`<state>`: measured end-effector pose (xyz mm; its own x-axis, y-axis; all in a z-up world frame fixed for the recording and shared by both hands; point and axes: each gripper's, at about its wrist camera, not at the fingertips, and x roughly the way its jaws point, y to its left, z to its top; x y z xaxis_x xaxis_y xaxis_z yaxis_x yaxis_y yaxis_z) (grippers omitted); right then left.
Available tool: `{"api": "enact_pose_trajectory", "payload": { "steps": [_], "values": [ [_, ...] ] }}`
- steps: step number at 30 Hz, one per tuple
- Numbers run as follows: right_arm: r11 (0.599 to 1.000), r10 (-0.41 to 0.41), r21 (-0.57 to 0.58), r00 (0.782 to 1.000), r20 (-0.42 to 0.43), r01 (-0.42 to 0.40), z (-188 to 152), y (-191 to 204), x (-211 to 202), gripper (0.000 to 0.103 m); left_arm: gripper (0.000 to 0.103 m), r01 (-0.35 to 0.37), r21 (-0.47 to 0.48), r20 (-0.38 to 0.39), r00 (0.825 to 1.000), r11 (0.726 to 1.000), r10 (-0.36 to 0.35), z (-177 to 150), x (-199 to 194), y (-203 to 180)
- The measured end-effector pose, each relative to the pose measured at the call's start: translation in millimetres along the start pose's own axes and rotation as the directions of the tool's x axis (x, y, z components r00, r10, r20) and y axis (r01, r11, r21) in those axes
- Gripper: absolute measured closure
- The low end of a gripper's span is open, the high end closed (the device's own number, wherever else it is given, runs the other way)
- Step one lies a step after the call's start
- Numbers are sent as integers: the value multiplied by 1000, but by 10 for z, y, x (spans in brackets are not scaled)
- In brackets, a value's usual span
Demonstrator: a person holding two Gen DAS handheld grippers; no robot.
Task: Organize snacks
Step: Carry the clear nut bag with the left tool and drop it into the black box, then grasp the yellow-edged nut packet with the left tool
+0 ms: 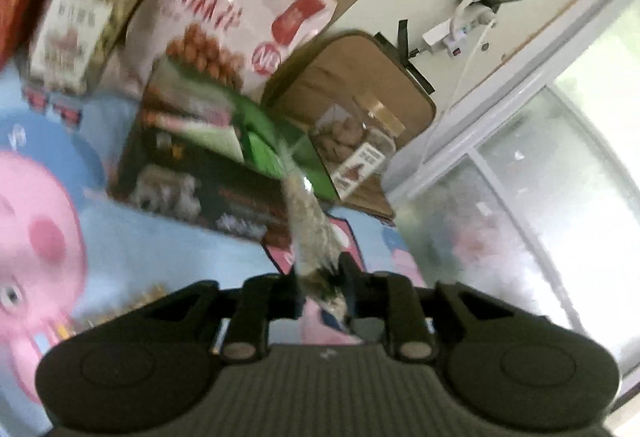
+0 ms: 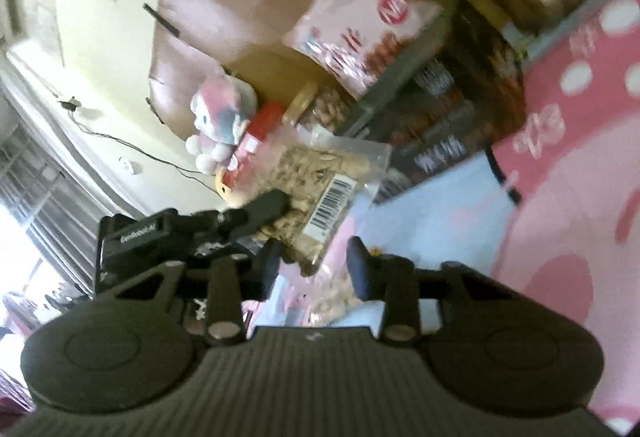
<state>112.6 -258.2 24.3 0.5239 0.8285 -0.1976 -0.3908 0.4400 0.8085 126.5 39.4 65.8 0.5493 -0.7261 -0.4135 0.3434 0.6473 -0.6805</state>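
Clear plastic seed pouch (image 1: 310,225) pinched at its end by closed left gripper (image 1: 320,283), long axis toward twelve o'clock over dark snack box (image 1: 192,177); right gripper (image 2: 316,269) part-open, empty, beside pouch.

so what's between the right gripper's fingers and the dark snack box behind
In the right wrist view, the clear bag of seeds, pinched by the left gripper, hangs between the open right gripper and the dark snack box.
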Motion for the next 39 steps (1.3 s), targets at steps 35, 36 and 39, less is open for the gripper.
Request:
{"api": "enact_pose_trajectory", "payload": {
  "steps": [35,36,39],
  "values": [
    [939,-269,-216,963,32,270,110,254,168,53,47,-534,228,84,844,814,530,2,-239,198],
    [941,-268,-215,964,-5,260,33,260,203,53,47,-523,193,57,850,830,523,-58,-308,274],
    [929,-293,-262,952,-87,262,-175,317,367,53,47,-487,100,11,873,868,488,-218,-500,458]
  ]
}}
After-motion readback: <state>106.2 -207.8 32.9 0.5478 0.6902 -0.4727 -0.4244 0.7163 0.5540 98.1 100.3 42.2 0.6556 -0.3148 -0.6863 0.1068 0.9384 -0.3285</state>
